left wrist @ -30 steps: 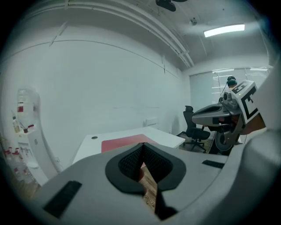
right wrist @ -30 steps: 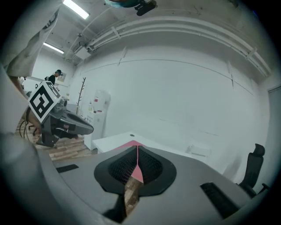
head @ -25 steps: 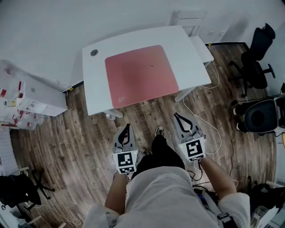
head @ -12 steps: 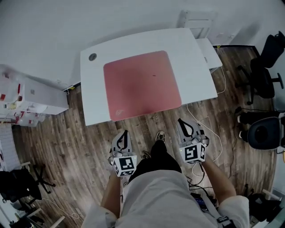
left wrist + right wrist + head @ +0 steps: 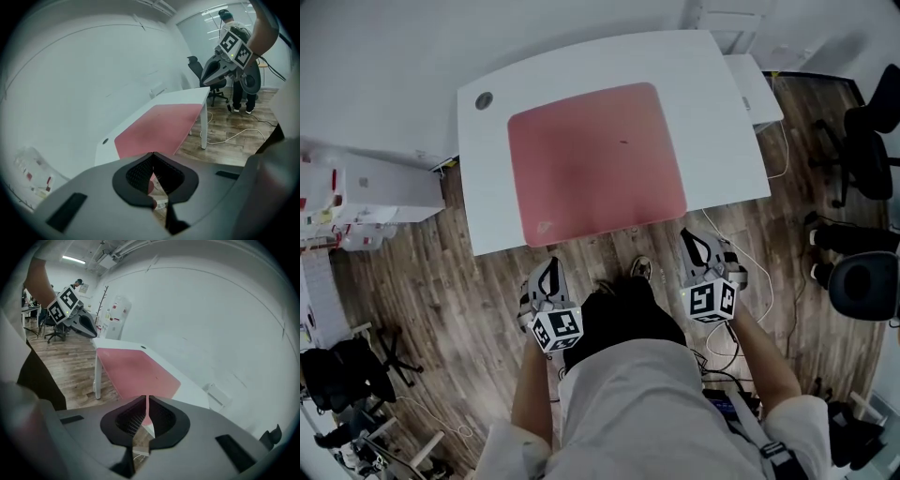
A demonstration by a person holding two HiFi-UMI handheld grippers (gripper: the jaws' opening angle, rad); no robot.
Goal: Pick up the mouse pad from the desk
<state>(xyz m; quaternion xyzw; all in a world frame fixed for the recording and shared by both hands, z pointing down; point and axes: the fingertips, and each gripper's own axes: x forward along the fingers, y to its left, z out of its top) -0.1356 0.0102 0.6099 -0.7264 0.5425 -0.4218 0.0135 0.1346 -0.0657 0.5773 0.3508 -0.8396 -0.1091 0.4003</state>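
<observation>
Head view looks steeply down on a white desk (image 5: pixel 712 75) with a large pink mouse pad (image 5: pixel 595 159) lying flat on it and covering most of the top; the pad's near edge runs just inside the desk's near edge, and bare white shows along both sides; a small round grommet (image 5: pixel 483 100) sits in the desk's far left corner, clear of the pad. A faint pale logo (image 5: pixel 546 225) marks the pad's near left corner, too small to read; a tiny dark speck (image 5: pixel 624 142) lies near its middle. Left gripper (image 5: pixel 551 267) and right gripper (image 5: pixel 686 236) hang over the wooden floor (image 5: pixel 422 281) on the person's side of the desk, both apart from desk and pad, tips aimed toward it; each carries a marker cube (image 5: pixel 558 330) printed with black-and-white square patterns, no letters. Left gripper view shows its jaws clenched together with nothing between them, the pad beyond on the desk; right gripper view shows the same, jaws pressed nearly tip to tip and empty. A white drawer unit (image 5: pixel 366 187) stands left of the desk, its red labels unreadable; a black office chair (image 5: pixel 872 141) stands to the right; a white cable (image 5: pixel 769 272) trails over the floor near the right gripper.
</observation>
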